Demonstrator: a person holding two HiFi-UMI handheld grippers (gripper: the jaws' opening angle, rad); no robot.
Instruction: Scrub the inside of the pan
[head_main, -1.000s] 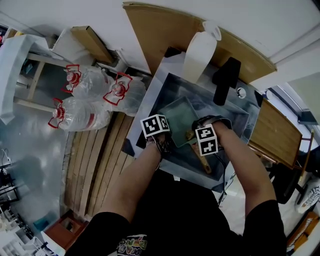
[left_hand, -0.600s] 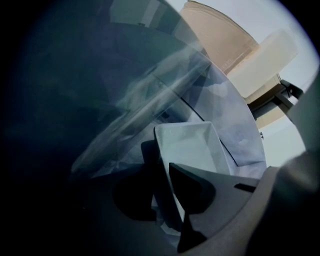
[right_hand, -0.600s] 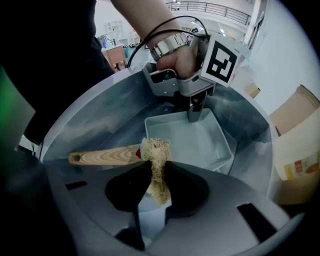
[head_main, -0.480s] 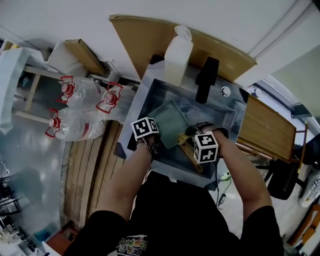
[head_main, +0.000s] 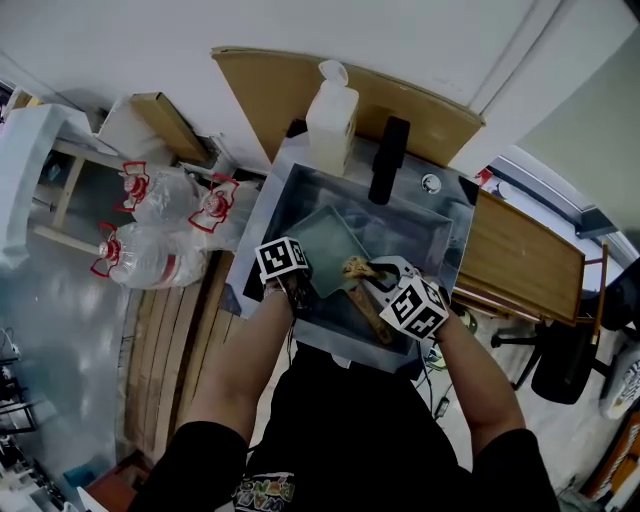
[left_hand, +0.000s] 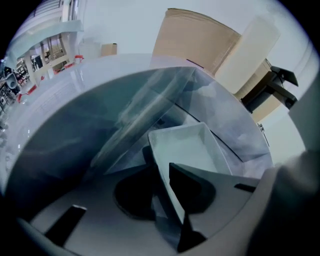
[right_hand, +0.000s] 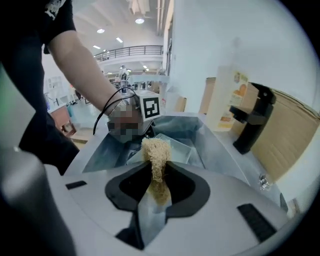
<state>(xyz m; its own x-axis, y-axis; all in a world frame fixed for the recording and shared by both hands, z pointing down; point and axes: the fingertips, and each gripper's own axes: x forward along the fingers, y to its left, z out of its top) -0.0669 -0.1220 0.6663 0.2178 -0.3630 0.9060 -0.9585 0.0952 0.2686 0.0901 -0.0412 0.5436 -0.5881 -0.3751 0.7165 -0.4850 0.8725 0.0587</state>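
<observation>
A square pale-green pan lies tilted in the steel sink, its wooden handle pointing toward me. My left gripper is shut on the pan's near side wall; in the left gripper view the wall runs between the jaws of the left gripper. My right gripper is shut on a tan fibrous scrubber and hangs above the pan's near right corner. In the right gripper view the scrubber sticks up between the jaws of the right gripper, with the pan below.
A black faucet and a white soap bottle stand at the sink's far edge, before a leaning wooden board. A wooden surface lies to the right. Large water bottles lie on the floor at left.
My right gripper has lifted up out of the pan with the scrubber and rolled over. The left gripper has kept its hold on the pan's wall.
</observation>
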